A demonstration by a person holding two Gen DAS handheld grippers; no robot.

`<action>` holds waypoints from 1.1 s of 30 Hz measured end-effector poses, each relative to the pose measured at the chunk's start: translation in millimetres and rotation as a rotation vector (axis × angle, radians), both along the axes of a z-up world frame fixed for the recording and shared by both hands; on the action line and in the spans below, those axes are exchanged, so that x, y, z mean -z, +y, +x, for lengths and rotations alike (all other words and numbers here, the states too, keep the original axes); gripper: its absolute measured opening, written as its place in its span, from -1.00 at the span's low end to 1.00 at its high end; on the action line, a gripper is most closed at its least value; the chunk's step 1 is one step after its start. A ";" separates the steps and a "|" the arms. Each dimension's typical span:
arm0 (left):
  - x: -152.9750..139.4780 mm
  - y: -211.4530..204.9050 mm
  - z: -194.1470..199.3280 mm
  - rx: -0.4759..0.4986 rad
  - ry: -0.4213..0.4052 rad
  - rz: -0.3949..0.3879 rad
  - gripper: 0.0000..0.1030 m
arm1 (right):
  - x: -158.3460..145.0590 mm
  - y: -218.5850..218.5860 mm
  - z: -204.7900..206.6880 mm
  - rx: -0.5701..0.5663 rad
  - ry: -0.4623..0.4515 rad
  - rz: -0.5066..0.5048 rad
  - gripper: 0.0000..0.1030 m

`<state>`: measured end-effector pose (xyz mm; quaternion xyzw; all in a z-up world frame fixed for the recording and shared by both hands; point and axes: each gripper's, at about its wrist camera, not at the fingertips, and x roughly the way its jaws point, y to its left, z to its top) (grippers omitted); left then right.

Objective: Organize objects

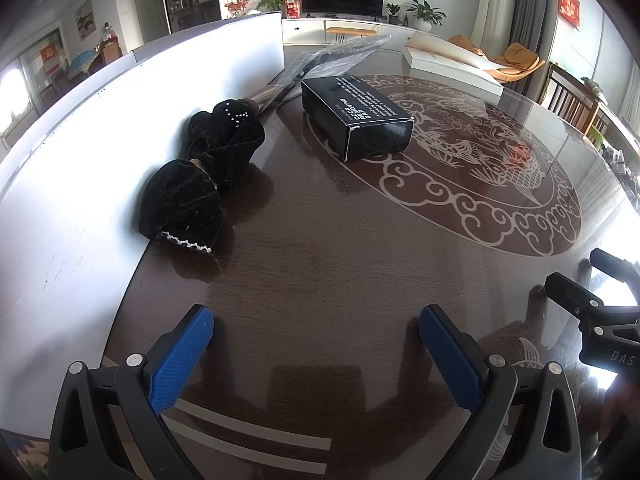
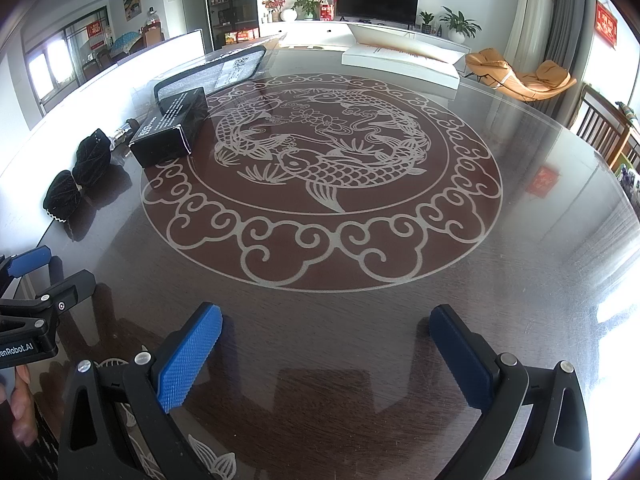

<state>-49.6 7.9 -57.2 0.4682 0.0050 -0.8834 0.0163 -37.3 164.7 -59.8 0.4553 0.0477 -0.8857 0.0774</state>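
Note:
A black velvet bow point(image 1: 202, 176) lies on the dark round table point(image 1: 320, 280) against a long white board point(image 1: 100, 140); it also shows in the right wrist view point(image 2: 78, 178). A black box with white print point(image 1: 356, 118) lies beyond it, also in the right wrist view point(image 2: 170, 128). A clear plastic package point(image 1: 332, 60) lies behind the box, also in the right wrist view point(image 2: 224, 72). My left gripper point(image 1: 316, 344) is open and empty, low over the table's near part. My right gripper point(image 2: 326, 344) is open and empty beside it.
A white flat box point(image 2: 400, 64) lies at the table's far edge. The table carries a fish pattern point(image 2: 320, 160) in its middle. Wooden chairs point(image 2: 608, 128) stand at the right. A TV and plants stand on a cabinet at the far wall.

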 end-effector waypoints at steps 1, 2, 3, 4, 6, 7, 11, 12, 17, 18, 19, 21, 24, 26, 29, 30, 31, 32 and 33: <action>-0.1 -0.1 -0.1 0.000 0.000 0.000 1.00 | 0.0 0.0 0.0 0.000 0.000 0.000 1.00; -0.1 -0.1 -0.1 0.000 0.000 0.000 1.00 | -0.1 -0.1 -0.1 0.000 0.000 0.000 1.00; -0.1 -0.1 0.1 0.000 0.000 0.000 1.00 | 0.0 0.0 0.0 0.000 0.000 0.000 1.00; 0.0 0.0 0.2 0.000 0.000 0.000 1.00 | 0.0 0.0 0.0 0.000 0.000 0.000 1.00; -0.2 0.0 -0.2 0.001 0.000 0.000 1.00 | -0.2 -0.2 -0.1 0.000 0.000 0.000 1.00; -0.2 -0.1 -0.2 0.001 0.000 0.000 1.00 | -0.1 -0.1 -0.1 0.000 0.000 0.000 1.00; -0.2 -0.1 -0.2 0.001 0.000 0.000 1.00 | -0.1 0.0 -0.1 0.000 0.000 0.000 1.00; -0.1 0.0 -0.1 0.001 0.000 0.000 1.00 | -0.1 0.0 -0.1 0.000 0.000 0.000 1.00; 0.1 0.2 0.2 0.001 0.000 0.000 1.00 | -0.1 0.1 0.0 -0.001 0.000 -0.001 1.00; -0.1 0.0 0.1 0.001 0.000 0.000 1.00 | -0.2 0.1 -0.1 -0.001 0.000 -0.001 1.00; -0.1 0.0 0.1 0.001 0.000 0.000 1.00 | -0.1 0.1 -0.1 -0.001 0.000 -0.001 1.00; 0.0 0.0 0.2 0.002 0.000 0.000 1.00 | -0.2 0.4 -0.6 -0.003 -0.001 -0.003 1.00; 0.0 0.1 0.3 0.001 0.001 0.000 1.00 | 0.2 -1.7 -5.2 -0.030 -0.012 0.001 1.00; -0.1 0.0 0.3 0.002 0.001 0.000 1.00 | -1.1 -6.3 -19.3 -0.058 -0.047 0.010 1.00; -0.1 -0.1 0.3 0.001 0.001 0.000 1.00 | -15.6 -24.9 -43.7 -0.107 -0.040 -0.016 1.00; -0.1 -0.1 0.1 0.001 0.001 0.001 1.00 | -24.7 -34.5 -51.2 -0.134 -0.020 -0.040 1.00; -0.2 -0.1 0.0 0.000 0.002 0.001 1.00 | -34.3 -47.2 -60.4 -0.167 -0.007 -0.068 1.00; -0.6 -0.4 0.2 0.000 0.002 0.002 1.00 | -42.4 -60.6 -69.8 -0.200 -0.001 -0.089 1.00; -0.7 -0.4 0.2 0.000 0.002 0.002 1.00 | -49.0 -75.8 -79.3 -0.231 -0.001 -0.099 1.00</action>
